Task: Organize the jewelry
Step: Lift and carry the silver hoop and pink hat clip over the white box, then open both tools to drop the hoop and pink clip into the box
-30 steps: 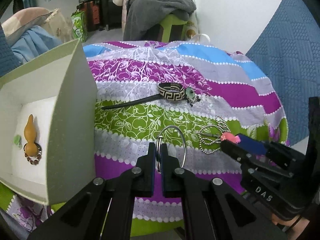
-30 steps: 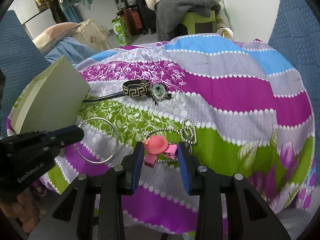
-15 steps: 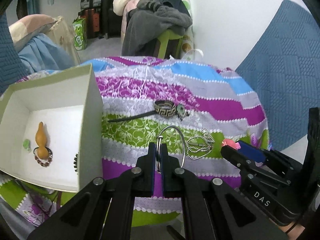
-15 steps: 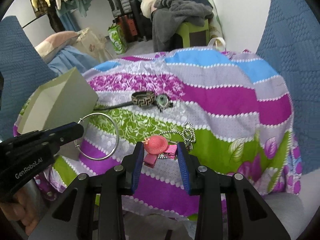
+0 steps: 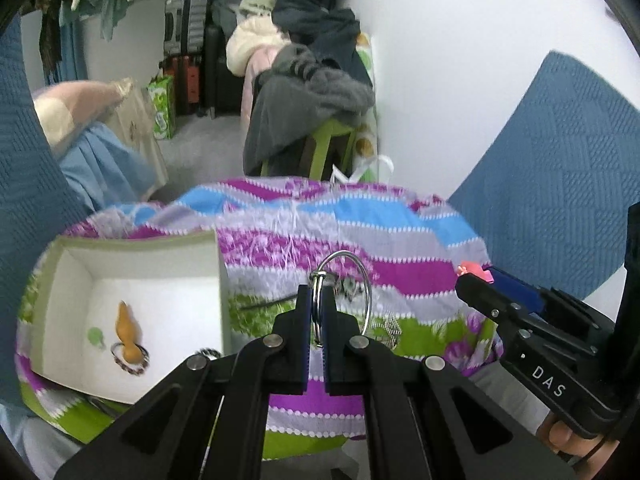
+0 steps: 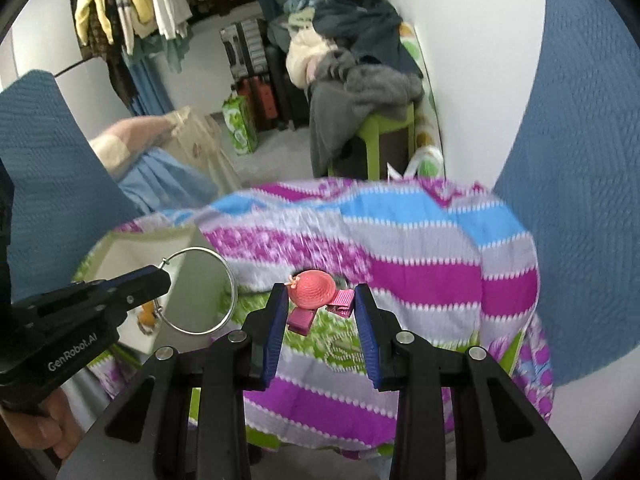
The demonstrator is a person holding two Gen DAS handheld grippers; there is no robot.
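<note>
Left wrist view: left gripper (image 5: 315, 308) has its fingers pressed together on the edge of a thin silver hoop (image 5: 347, 292), which stands up past the fingertips, clear of the cloth (image 5: 400, 276). Below and left of the fingers, an open white box (image 5: 132, 248) sits on the cloth; on its floor lie an orange gourd charm (image 5: 127, 330) with a beaded ring (image 5: 129, 358) round its base and a small green piece (image 5: 95, 336) just beside it. Beyond the fingertips on the cloth, a dark stick (image 5: 266, 303) and a bead chain (image 5: 387, 330), both blurred. To the right of the fingers, the right gripper (image 5: 476, 276) juts in with a pink clip (image 5: 474, 271) at its tip. Right wrist view: right gripper (image 6: 320, 304), fingers partly apart and clamped on a pink hat clip (image 6: 316, 294), its ribbon spanning the gap, held above the cloth (image 6: 420, 276). Left of these fingers, the left gripper (image 6: 160, 280) holds the hoop (image 6: 200, 292) in front of the box (image 6: 132, 252). A hand (image 6: 44, 432) grips the left handle at lower left. Beyond the cloth, a green stool (image 6: 384, 128) piled with clothes.
</note>
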